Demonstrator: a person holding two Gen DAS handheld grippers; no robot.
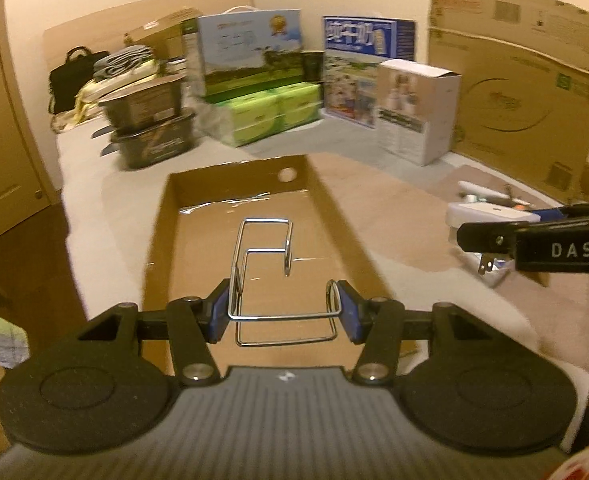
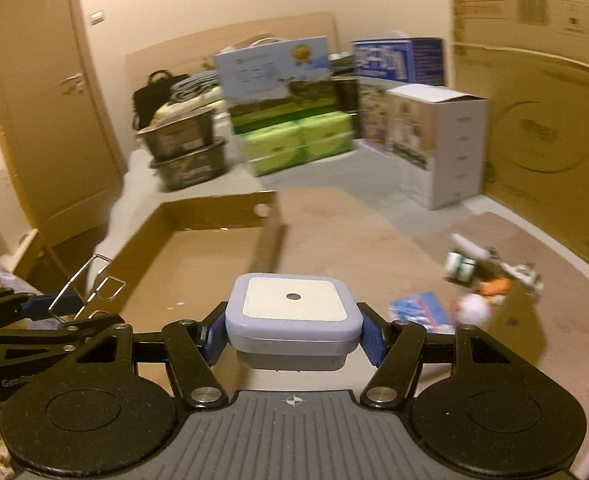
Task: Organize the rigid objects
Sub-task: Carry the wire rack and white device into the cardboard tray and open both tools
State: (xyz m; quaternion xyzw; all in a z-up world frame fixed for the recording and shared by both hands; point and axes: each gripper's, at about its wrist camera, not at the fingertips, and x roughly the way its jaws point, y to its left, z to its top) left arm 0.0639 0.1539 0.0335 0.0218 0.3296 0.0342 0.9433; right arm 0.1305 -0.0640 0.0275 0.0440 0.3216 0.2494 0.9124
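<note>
My left gripper (image 1: 284, 312) is shut on a bent chrome wire rack (image 1: 264, 264) and holds it above the open shallow cardboard box (image 1: 162, 224). My right gripper (image 2: 294, 334) is shut on a square white plug-in night light (image 2: 292, 314), held above the brown mat just right of the box (image 2: 210, 204). The night light and right gripper also show at the right edge of the left wrist view (image 1: 490, 224). The wire rack and left gripper show at the left edge of the right wrist view (image 2: 90, 292).
A pile of small loose items (image 2: 482, 276) lies on the mat at the right, with a blue card (image 2: 422, 310). Stacked boxes, green packs (image 1: 270, 112) and black bins (image 1: 150, 132) stand at the back. A large cardboard sheet (image 1: 514, 80) leans at right.
</note>
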